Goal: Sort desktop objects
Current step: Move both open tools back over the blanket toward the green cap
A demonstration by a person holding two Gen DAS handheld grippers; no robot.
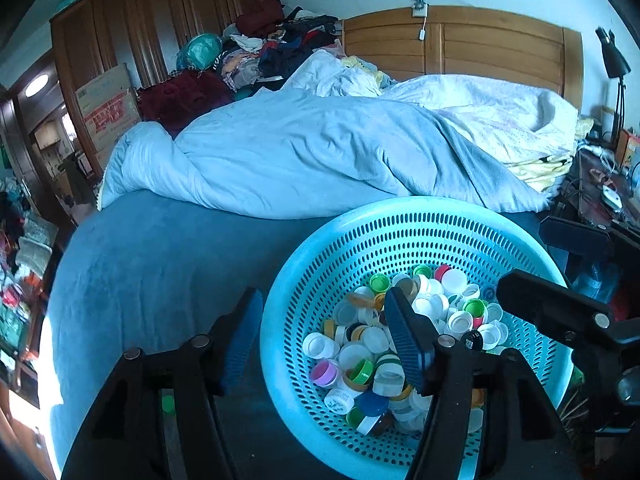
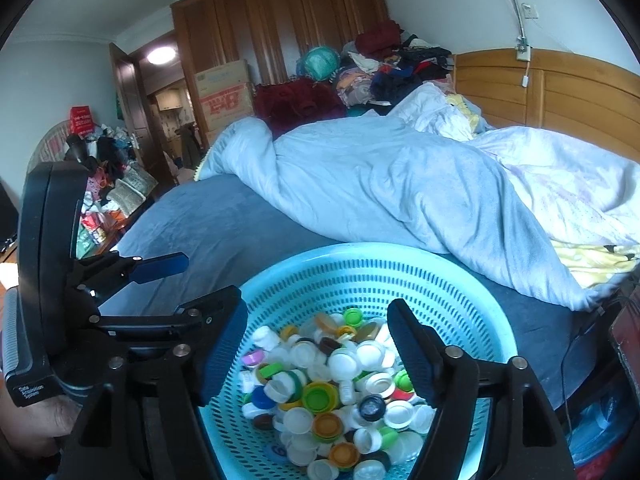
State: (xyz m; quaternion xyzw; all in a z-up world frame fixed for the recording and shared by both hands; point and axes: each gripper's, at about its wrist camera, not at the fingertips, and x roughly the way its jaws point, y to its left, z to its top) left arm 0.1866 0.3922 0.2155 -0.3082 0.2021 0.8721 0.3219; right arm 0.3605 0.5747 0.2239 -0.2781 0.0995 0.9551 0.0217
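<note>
Right wrist view shows your right gripper [image 2: 316,354] spread wide and holding nothing, its two fingers hanging over the one turquoise basket [image 2: 472,300], which sits on the near edge of the bed [image 2: 208,236]. Left wrist view has your left gripper [image 1: 324,332] just as wide and empty, straddling the basket's left rim, one finger outside. Bottle caps [image 2: 320,396] fill the basket in one loose heap, too many to count.

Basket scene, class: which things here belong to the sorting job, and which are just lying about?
Job:
turquoise basket
bottle caps
left gripper, open
right gripper, open

Lying about:
blue duvet
clothes pile
cardboard boxes
wardrobe
</note>
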